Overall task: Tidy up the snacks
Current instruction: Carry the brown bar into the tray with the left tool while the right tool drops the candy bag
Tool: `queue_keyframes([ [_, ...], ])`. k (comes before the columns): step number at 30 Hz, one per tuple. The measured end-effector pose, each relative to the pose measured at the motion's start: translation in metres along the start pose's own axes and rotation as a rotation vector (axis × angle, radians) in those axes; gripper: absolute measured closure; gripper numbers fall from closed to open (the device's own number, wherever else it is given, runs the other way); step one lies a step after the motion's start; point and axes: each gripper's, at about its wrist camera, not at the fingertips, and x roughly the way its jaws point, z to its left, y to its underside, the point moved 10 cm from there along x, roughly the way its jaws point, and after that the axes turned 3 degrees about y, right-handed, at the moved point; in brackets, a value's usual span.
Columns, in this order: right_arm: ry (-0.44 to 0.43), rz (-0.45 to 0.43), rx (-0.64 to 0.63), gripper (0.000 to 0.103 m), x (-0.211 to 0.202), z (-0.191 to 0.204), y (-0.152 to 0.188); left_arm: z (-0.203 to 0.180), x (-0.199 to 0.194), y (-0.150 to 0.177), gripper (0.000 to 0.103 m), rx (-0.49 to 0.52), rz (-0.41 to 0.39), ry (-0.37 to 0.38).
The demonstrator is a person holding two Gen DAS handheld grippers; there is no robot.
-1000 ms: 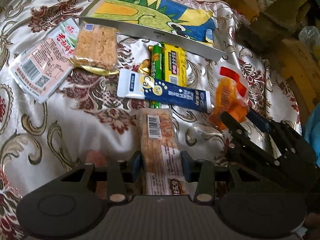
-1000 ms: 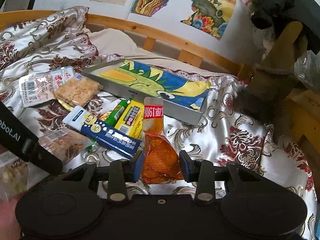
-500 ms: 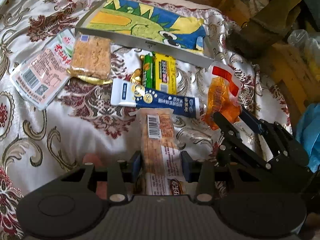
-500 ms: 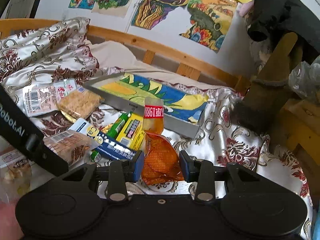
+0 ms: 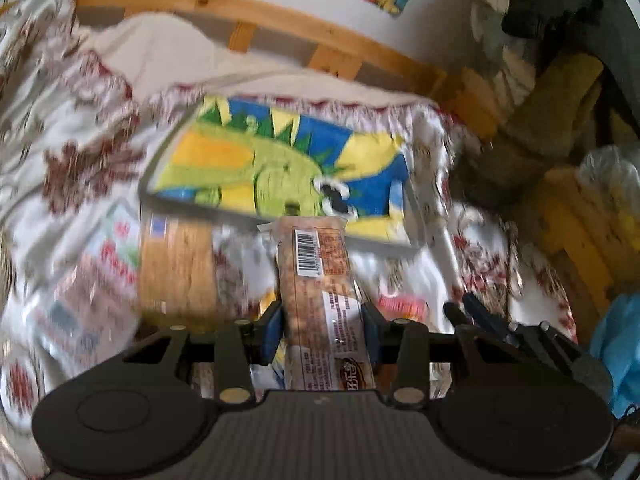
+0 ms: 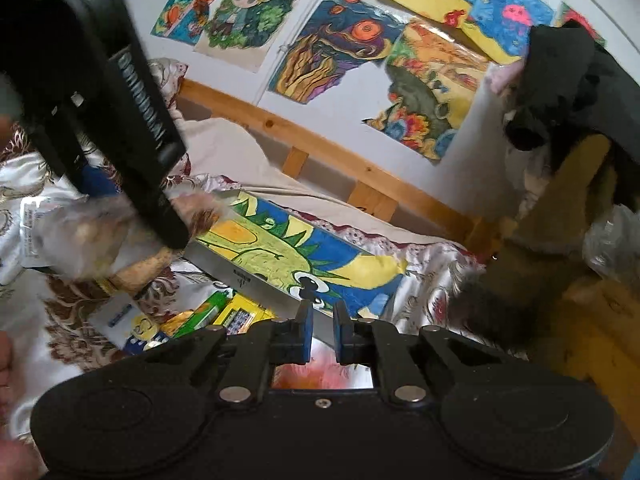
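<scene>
Transport is the step in hand: your left gripper point(image 5: 322, 334) is clamped on the barcoded snack bar point(image 5: 320, 292), lifted above the bedspread point(image 5: 76, 160) and pointing at the dinosaur-painted tray point(image 5: 280, 172). Next, carry it over the tray's near edge, then release. Your right gripper point(image 6: 322, 334) has fingers nearly together; an orange packet point(image 6: 320, 376) shows blurred behind them, grip unclear.

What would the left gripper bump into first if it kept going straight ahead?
Probably the tray with the dinosaur picture: the left gripper, shut on a snack bar, points at its near edge. Depth is blurry, so I'm unsure.
</scene>
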Motion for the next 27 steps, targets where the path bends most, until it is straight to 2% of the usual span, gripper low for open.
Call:
queue_keyframes([
  [3, -0.052, 0.073, 0.045, 0.092, 0.021, -0.003, 0.015, 0.004, 0.013, -0.01, 0.058, -0.009, -0.001, -0.014],
  [5, -0.091, 0.142, 0.117, 0.082, 0.027, -0.004, 0.03, 0.008, 0.022, -0.01, 0.058, -0.018, 0.005, -0.017],
  [7, -0.137, 0.182, 0.204, 0.057, 0.027, -0.003, 0.042, 0.013, 0.03, -0.005, 0.058, -0.03, 0.026, -0.009],
  [11, -0.172, 0.211, 0.269, 0.046, 0.035, 0.01, 0.048, 0.022, 0.042, 0.002, 0.058, -0.051, 0.051, -0.001],
  [13, -0.19, 0.225, 0.32, 0.034, 0.044, 0.012, 0.049, 0.025, 0.046, 0.003, 0.058, -0.052, 0.053, -0.003],
  [18, -0.276, 0.297, 0.493, 0.035, 0.065, 0.019, 0.059, 0.029, 0.049, 0.0, 0.058, -0.046, 0.044, -0.015],
  [20, -0.305, 0.322, 0.53, 0.051, 0.072, 0.024, 0.063, 0.031, 0.05, -0.001, 0.058, -0.045, 0.044, -0.018],
  [21, -0.313, 0.331, 0.55, 0.055, 0.074, 0.026, 0.064, 0.031, 0.05, -0.002, 0.058, -0.046, 0.044, -0.018],
  [27, -0.295, 0.311, 0.575, 0.056, 0.071, 0.019, 0.06, 0.032, 0.051, -0.006, 0.058, -0.03, 0.04, -0.025],
])
